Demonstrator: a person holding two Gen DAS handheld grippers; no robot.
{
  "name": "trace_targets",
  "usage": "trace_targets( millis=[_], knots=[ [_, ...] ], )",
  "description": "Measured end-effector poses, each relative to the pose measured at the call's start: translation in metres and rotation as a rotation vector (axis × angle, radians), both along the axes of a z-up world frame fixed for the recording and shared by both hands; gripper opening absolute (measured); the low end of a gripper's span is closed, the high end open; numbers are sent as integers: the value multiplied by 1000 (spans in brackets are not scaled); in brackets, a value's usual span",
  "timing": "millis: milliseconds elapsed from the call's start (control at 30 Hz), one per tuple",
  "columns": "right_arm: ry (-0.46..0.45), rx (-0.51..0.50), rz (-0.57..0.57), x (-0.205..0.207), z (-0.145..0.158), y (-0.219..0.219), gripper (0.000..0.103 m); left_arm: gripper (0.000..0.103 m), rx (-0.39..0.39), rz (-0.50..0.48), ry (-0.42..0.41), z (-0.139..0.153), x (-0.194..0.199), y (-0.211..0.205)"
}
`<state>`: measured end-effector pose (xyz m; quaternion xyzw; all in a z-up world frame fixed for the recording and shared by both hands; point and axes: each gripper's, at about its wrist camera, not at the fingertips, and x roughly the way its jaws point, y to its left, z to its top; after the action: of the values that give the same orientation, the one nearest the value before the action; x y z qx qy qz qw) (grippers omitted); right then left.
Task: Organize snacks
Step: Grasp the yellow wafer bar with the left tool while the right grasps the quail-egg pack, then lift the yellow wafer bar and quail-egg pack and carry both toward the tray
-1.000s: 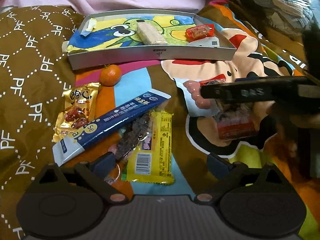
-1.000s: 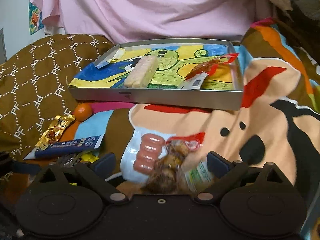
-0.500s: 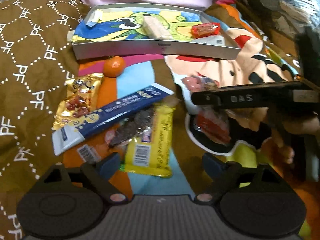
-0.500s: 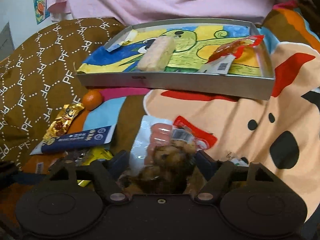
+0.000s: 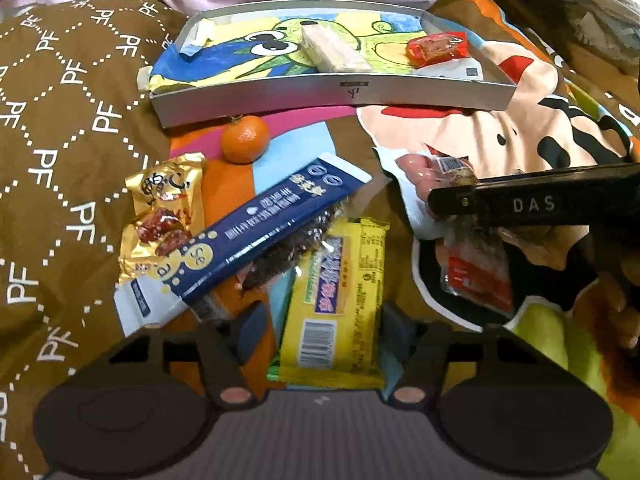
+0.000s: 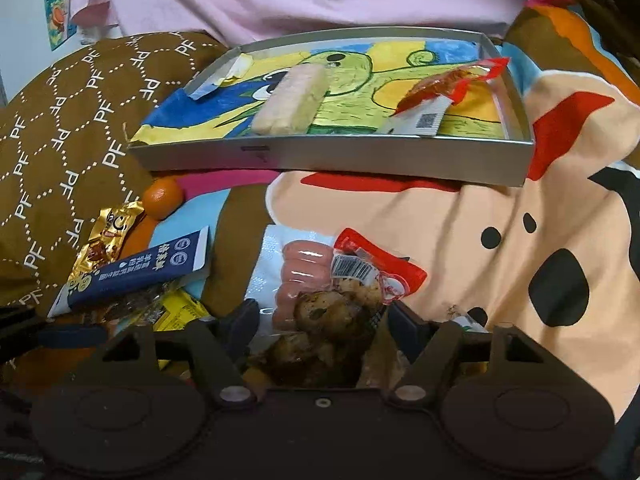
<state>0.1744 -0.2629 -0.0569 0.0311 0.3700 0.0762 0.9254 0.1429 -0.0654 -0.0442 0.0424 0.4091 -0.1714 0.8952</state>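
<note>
A silver tray [image 5: 280, 100] with a cartoon lining stands at the back and holds a beige bar [image 5: 332, 50] and a red packet [image 5: 436, 46]. My left gripper [image 5: 322, 324] straddles a yellow packet [image 5: 336, 280]. Its jaws are closing, and a small gap still shows at the left pad. My right gripper [image 6: 324, 320] is closing on a clear packet of brown snack [image 6: 332, 312], with its pads against both sides. One of that gripper's fingers [image 5: 520, 202] crosses the left wrist view above the same packet [image 5: 476, 276].
Loose on the patterned blanket lie a tangerine [image 5: 245, 139], a gold packet [image 5: 164, 208], a long blue packet [image 5: 264, 232] over a dark snack bag [image 5: 292, 248], and a sausage pack [image 6: 304, 264]. A hand shows at the right edge. Pink cloth hangs behind the tray.
Both pairs of jaws have narrowed. The left fingers now flank the yellow packet more tightly. The right fingers have drawn in against the brown snack packet.
</note>
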Motion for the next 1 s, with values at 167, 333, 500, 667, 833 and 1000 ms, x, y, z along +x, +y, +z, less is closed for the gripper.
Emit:
trace_targets(
  millis=[167, 333, 500, 667, 833, 1000],
  knots=[
    [14, 55, 13, -5, 4, -2, 55, 55, -31, 11, 38, 3, -7, 4],
    [72, 114, 54, -20, 6, 1, 54, 57, -51, 14, 52, 4, -9, 8],
    [113, 125, 53, -33, 11, 1, 62, 66, -33, 1, 41, 2, -2, 7],
    [181, 186, -5, -42, 11, -5, 75, 70, -34, -12, 40, 0, 5, 7],
    [198, 190, -50, -39, 5, -1, 77, 70, -21, -16, 32, -1, 4, 5],
    [182, 209, -91, -31, 1, -3, 65, 63, -20, -10, 35, 0, 3, 6]
  ],
)
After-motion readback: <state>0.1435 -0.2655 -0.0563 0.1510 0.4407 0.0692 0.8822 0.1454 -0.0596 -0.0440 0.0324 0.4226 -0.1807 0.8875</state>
